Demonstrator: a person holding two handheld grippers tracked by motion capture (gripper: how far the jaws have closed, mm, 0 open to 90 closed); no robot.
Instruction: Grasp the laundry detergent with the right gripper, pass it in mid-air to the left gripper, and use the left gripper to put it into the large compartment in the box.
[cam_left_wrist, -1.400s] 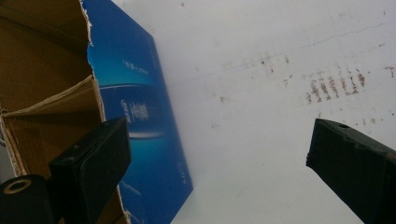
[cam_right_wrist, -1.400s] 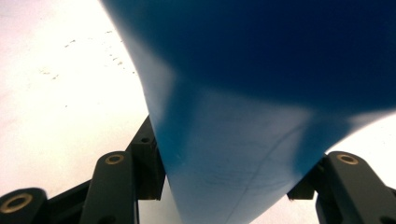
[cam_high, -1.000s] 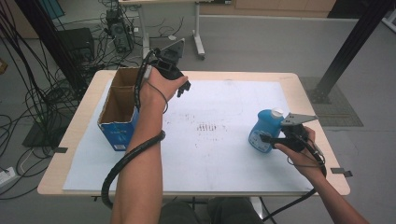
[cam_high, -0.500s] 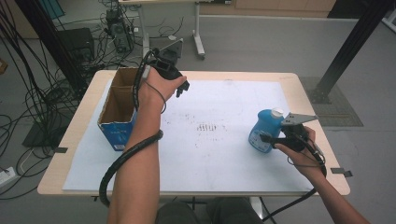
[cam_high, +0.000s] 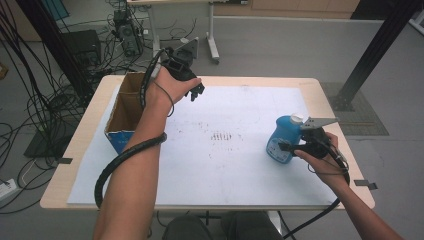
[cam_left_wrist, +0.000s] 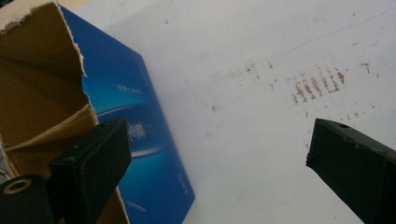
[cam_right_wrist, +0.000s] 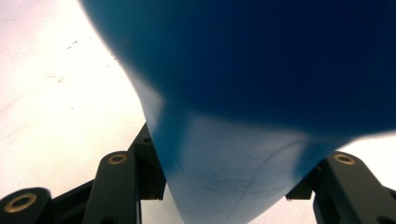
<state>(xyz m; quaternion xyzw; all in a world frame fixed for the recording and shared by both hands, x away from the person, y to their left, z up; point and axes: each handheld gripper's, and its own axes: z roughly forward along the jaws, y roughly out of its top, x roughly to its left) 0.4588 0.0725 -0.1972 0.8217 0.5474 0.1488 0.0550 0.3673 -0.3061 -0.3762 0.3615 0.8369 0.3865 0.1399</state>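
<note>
Right gripper (cam_high: 289, 146) still clamped on blue bottle (cam_high: 281, 141) (no visible shift).

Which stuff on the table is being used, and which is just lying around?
In use:
- blue plastic bottle with white cap, clamped in the right gripper
- open cardboard box with blue sides, near the open left gripper

Lying about:
- white paper sheet
- floor cables

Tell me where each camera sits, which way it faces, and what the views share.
High view: above the person's side, facing forward and down on the table; both forearms, left gripper and right gripper show.
Left gripper view: on the left gripper, facing down past open fingers at the box.
Right gripper view: on the right gripper, shut on the bottle.
Shared: box and bottle also show from above.
</note>
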